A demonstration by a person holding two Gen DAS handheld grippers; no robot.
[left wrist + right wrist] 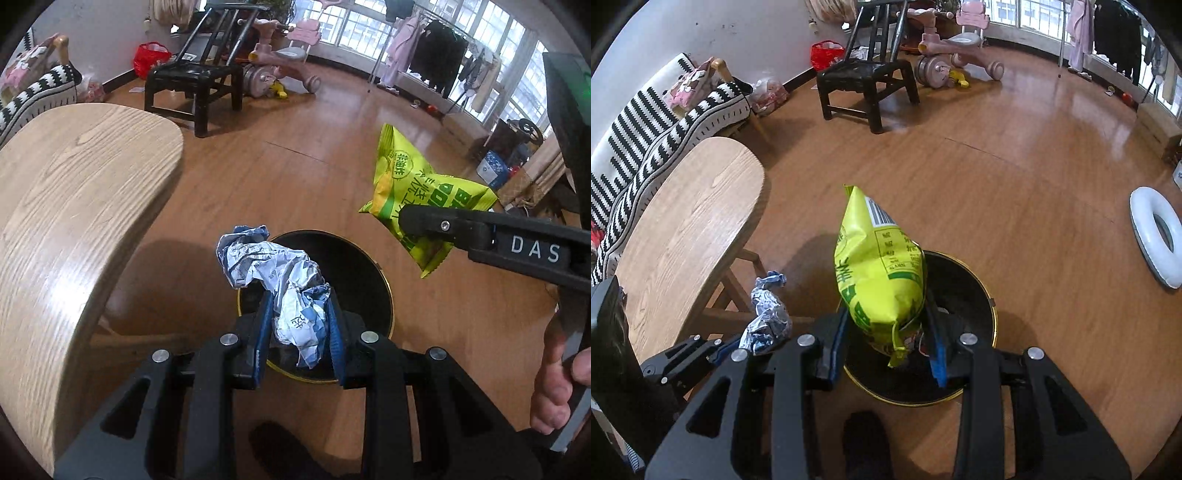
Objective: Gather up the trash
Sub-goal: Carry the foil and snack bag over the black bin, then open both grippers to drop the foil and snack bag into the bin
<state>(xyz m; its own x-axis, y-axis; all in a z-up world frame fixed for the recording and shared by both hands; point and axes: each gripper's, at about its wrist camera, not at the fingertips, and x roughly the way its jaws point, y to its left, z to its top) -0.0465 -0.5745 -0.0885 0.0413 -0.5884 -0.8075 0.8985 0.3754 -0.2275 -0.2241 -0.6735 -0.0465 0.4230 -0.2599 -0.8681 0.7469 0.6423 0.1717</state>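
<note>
Left wrist: two tools (300, 328) (424, 223), two wrappers (280, 280) (413, 184), one bin (369, 273).

Lime-green chip bag (882, 280) with darker green lettering, white barcode patch up top. Crumpled wrapper (284, 284) in silvery white and blue. Black bin (964, 306) with a thin gold rim. Black grippers, blue pads (263, 332). Light wood-grain table (74, 206), orange-brown plank floor (1015, 177). Black chair (866, 77), pink trike (960, 55), red bag (151, 59), black-and-white zigzag sofa cover (646, 133), white ring (1156, 236).
</note>
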